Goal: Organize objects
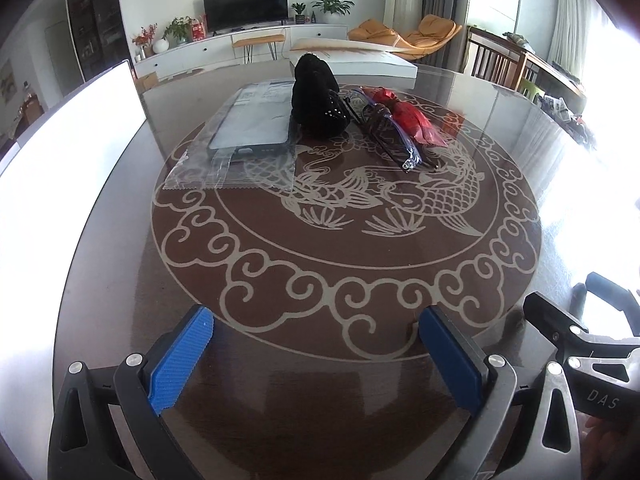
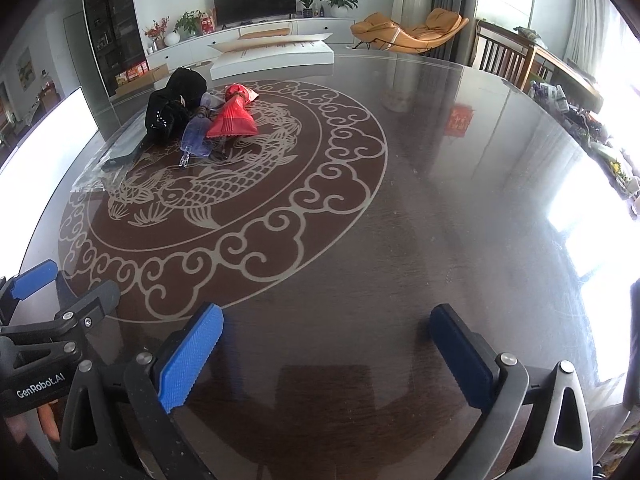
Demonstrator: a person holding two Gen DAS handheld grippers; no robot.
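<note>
On the dark glass table [image 1: 320, 392] with a fish pattern lie a phone case in a clear plastic bag [image 1: 252, 124], a black fluffy item with studs [image 1: 318, 100], glasses with blue-tinted arms [image 1: 396, 140] and a red pouch [image 1: 408, 116]. They sit close together at the far side. My left gripper [image 1: 316, 356] is open and empty, near the table's front edge. In the right wrist view the same pile shows at upper left: the black item [image 2: 172, 108], the glasses [image 2: 196, 140], the red pouch [image 2: 232, 118]. My right gripper [image 2: 326, 356] is open and empty.
A white box [image 1: 372, 64] lies at the table's far edge. A bright white panel [image 1: 60, 168] stands at the left. Wooden chairs [image 2: 508, 60] stand at the right. The right gripper's body [image 1: 592, 344] shows at the left view's right edge.
</note>
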